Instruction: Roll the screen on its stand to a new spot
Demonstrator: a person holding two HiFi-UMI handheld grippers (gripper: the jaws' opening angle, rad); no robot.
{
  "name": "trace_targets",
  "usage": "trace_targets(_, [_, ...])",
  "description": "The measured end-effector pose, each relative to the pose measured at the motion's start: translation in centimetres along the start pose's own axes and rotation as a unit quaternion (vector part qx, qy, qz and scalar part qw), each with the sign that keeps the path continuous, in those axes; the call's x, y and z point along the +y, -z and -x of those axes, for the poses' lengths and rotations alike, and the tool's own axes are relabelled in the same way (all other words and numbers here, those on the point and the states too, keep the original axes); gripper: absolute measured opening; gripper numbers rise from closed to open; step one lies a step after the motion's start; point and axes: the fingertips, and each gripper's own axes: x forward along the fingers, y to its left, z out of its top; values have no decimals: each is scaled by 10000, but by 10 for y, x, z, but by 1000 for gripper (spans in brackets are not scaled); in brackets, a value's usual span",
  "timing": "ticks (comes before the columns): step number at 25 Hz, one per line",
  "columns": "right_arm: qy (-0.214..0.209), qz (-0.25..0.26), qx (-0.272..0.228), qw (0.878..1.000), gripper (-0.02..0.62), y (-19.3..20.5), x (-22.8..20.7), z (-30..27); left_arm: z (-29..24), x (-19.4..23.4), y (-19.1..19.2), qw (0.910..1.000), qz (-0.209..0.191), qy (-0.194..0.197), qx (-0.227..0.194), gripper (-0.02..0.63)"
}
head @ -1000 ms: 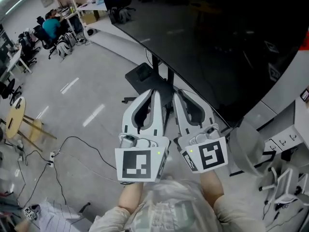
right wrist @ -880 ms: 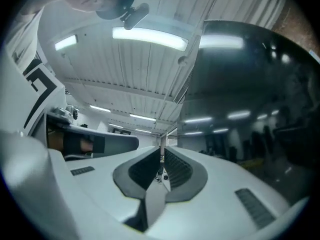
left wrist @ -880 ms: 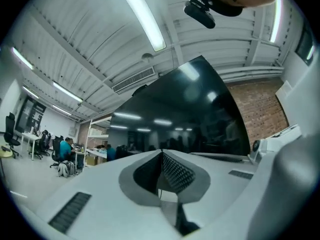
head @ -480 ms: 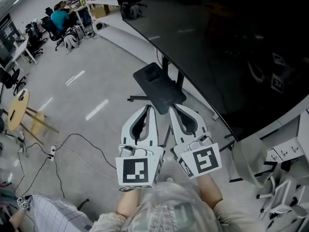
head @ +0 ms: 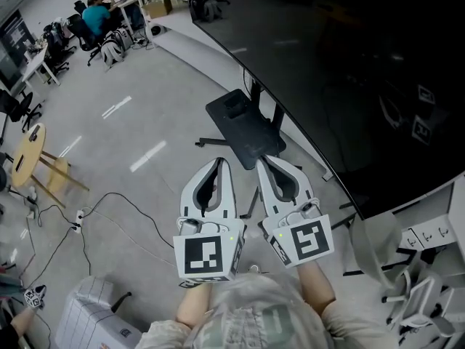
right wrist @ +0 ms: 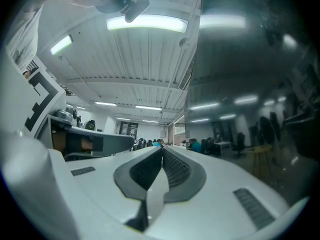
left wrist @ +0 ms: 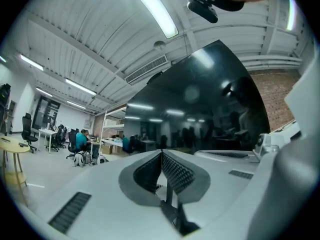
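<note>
The big black screen [head: 349, 71] fills the upper right of the head view. It is carried on dark posts [head: 256, 95] with a black shelf [head: 243, 126] low on the stand. My left gripper [head: 220, 163] and right gripper [head: 263, 163] are held side by side just short of the shelf, touching nothing. Both are shut and hold nothing. In the left gripper view the screen [left wrist: 200, 104] rises ahead of the left gripper [left wrist: 161, 151]. In the right gripper view the screen [right wrist: 250, 59] stands close on the right of the right gripper [right wrist: 162, 148].
A round wooden table [head: 25, 158] stands at the left. Cables [head: 109, 209] and a power strip [head: 76, 231] lie on the grey floor. Grey chairs [head: 414, 297] stand at the lower right, a white curved ledge [head: 196, 49] runs behind the stand, and people sit at far desks [head: 94, 13].
Both grippers have come back from the stand's post and shelf, where their tips were a second ago. The shelf now shows whole ahead of them.
</note>
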Motion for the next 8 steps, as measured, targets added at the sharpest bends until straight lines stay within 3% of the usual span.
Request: trace_targets(8, [-20, 25, 18, 10000, 23, 4, 9, -6, 6, 12, 5, 10000, 46, -52, 31, 18])
